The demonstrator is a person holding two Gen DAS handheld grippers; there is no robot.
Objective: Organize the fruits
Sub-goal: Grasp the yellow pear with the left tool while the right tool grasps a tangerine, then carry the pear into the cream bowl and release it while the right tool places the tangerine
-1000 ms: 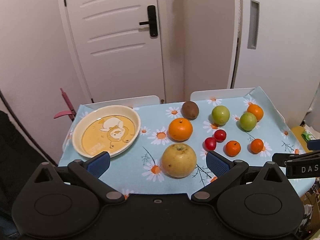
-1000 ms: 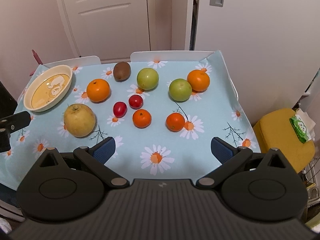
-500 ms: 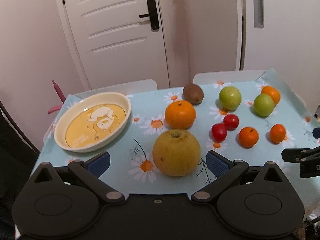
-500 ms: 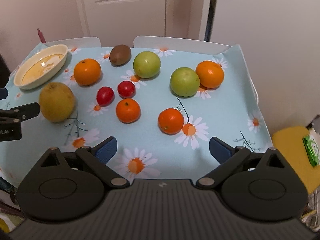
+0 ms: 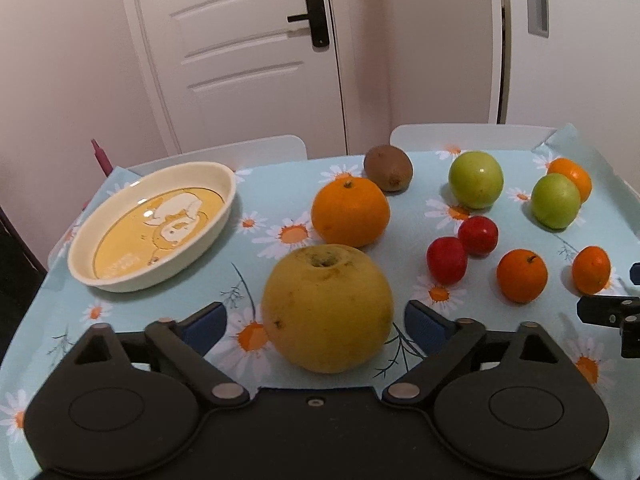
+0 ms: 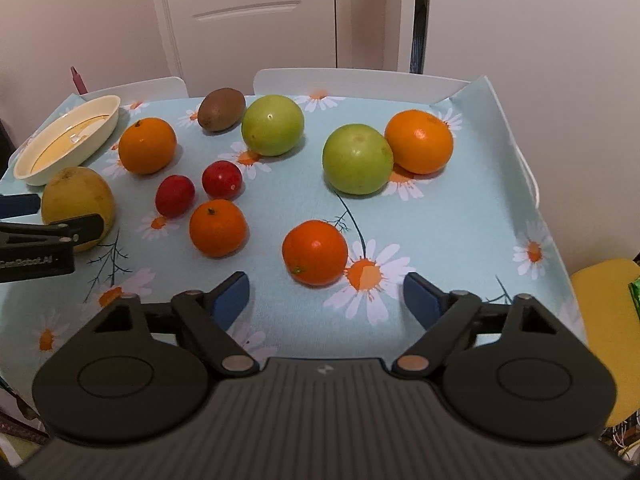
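One cream dish (image 5: pixel 224 184) — nothing in it; fruit lies on the tablecloth (image 6: pixel 460 240).

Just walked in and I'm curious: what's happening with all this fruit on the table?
A person holds a gripper in each hand over loose fruit. The left gripper is closing around the big yellow fruit, pads not touching yet. The right gripper is narrowing toward a small orange, nothing gripped. The cream dish holds no fruit.
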